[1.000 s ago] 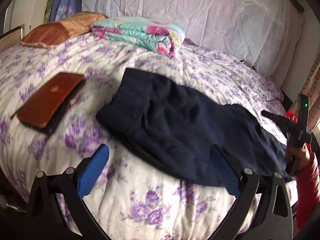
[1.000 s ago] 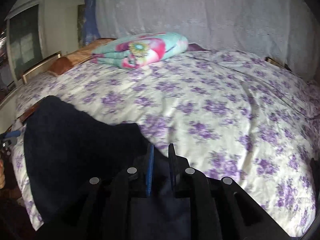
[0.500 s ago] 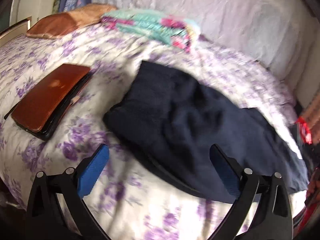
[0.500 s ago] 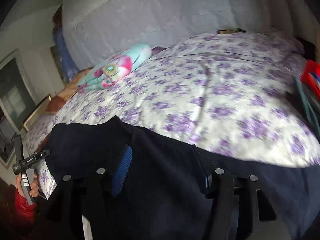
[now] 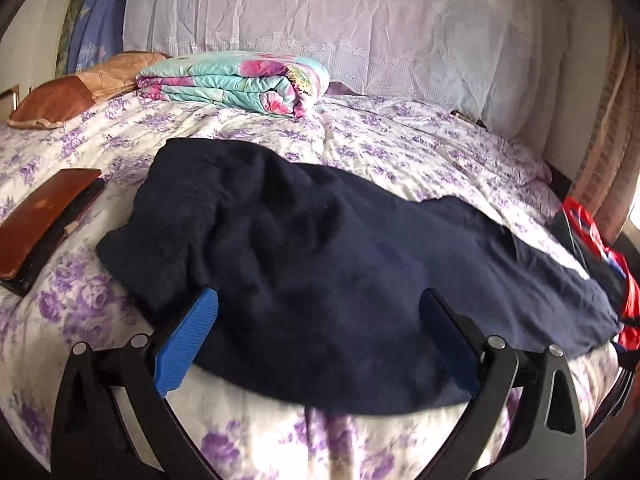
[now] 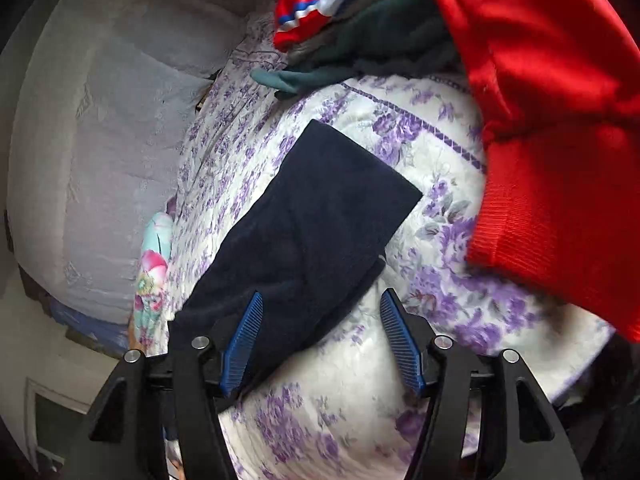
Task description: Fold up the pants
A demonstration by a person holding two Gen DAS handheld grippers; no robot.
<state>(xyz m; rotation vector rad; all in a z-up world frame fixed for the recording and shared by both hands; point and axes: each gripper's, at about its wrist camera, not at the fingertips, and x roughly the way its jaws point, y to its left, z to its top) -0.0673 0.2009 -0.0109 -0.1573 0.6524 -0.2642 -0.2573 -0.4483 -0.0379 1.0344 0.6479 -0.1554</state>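
The right gripper [image 6: 320, 340] hangs over the bed's flowered quilt [image 6: 440, 272], blue pads spread wide with nothing between them. The leg end of the navy pants [image 6: 320, 224] lies flat on the quilt, its hem squared off toward a corner of the bed. A red garment [image 6: 552, 128] drapes beside it, with dark clothes [image 6: 380, 28] piled beyond

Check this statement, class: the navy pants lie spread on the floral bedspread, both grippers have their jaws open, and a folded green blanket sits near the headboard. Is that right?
One detail is wrong. The folded blanket near the headboard is turquoise and pink floral, not green, as the left wrist view shows. The navy pants do lie on the floral bedspread, and the left gripper and right gripper both have open jaws.
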